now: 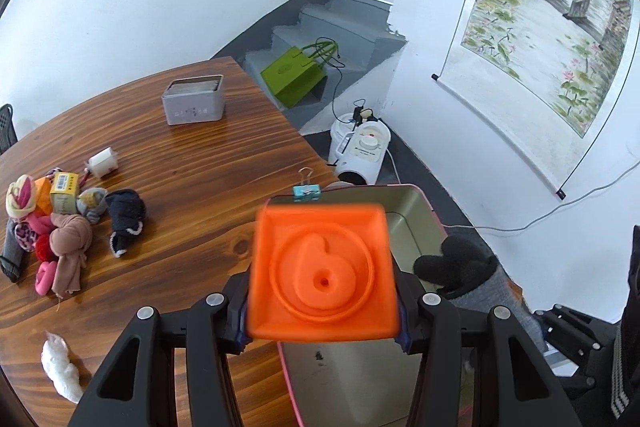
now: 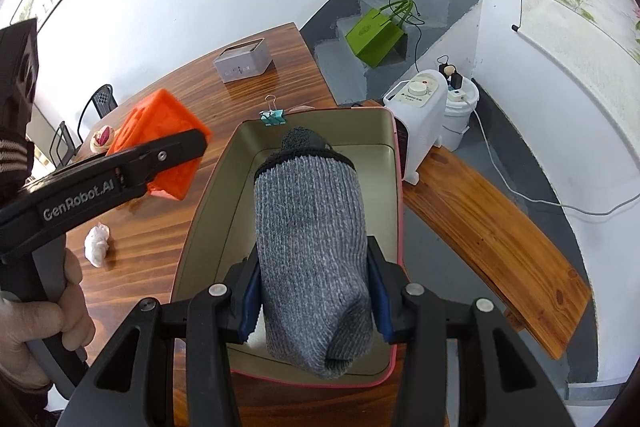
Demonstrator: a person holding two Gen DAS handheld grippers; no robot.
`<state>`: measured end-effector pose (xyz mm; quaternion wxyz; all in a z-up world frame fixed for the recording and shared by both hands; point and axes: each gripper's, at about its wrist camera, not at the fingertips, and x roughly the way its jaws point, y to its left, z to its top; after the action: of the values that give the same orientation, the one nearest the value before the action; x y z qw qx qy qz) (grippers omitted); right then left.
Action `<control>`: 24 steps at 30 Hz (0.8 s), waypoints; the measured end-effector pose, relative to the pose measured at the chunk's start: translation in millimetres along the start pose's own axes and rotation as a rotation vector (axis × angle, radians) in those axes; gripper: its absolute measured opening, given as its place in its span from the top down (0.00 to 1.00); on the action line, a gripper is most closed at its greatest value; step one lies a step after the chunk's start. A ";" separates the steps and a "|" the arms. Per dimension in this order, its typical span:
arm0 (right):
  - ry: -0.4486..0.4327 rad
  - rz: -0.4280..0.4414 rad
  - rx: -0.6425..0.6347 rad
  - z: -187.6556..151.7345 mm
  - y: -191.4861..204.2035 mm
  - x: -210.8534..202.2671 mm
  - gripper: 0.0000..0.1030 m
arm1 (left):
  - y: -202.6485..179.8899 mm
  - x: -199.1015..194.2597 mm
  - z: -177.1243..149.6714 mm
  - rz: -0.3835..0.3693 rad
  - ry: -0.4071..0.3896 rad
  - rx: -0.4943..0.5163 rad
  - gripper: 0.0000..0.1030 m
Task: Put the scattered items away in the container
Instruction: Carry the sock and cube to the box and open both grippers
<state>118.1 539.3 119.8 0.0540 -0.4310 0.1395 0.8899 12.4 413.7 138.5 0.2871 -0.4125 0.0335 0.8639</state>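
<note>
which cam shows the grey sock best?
Right wrist: the grey sock fills the centre, held between the right gripper fingers over the tin. Left wrist shows only its dark end and a grey strip at the right.

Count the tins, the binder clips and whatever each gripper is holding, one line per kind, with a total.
Tins: 2 (pink-rimmed container, grey tin)
Binder clips: 1 (binder clip)
Orange blocks: 1 (orange block, in left gripper)
Grey socks: 1 (grey sock, in right gripper)
Total: 5
</note>
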 end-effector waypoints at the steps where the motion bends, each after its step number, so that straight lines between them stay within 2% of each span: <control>1: 0.007 0.007 0.005 -1.0 -1.1 0.6 0.49 | -2.5 1.2 1.8 -0.012 0.008 0.000 0.42; 2: 0.009 0.016 0.010 -1.7 -2.5 1.0 0.46 | -4.8 3.0 2.8 -0.019 0.014 0.001 0.31; 3: 0.006 0.022 0.015 -2.7 -3.5 1.1 0.37 | -7.3 3.3 3.3 -0.026 0.015 0.002 0.27; 5: -0.002 0.024 0.021 -3.8 -4.7 0.0 0.26 | -10.9 1.5 3.6 -0.035 0.003 0.009 0.25; 6: -0.008 0.024 0.022 -4.0 -4.6 -1.1 0.24 | -12.9 1.0 3.5 -0.034 0.001 0.016 0.25; 13: -0.020 0.013 0.019 -1.3 1.4 -1.9 0.24 | -1.9 -7.1 1.9 0.002 -0.018 0.008 0.25; 24: -0.025 0.056 -0.023 9.3 37.3 6.3 0.24 | 69.1 -29.0 -17.0 0.119 -0.016 -0.140 0.25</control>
<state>99.1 506.2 127.9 0.0259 -0.4166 0.1405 0.8978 2.3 337.5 136.2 0.2061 -0.4218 -0.0049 0.8829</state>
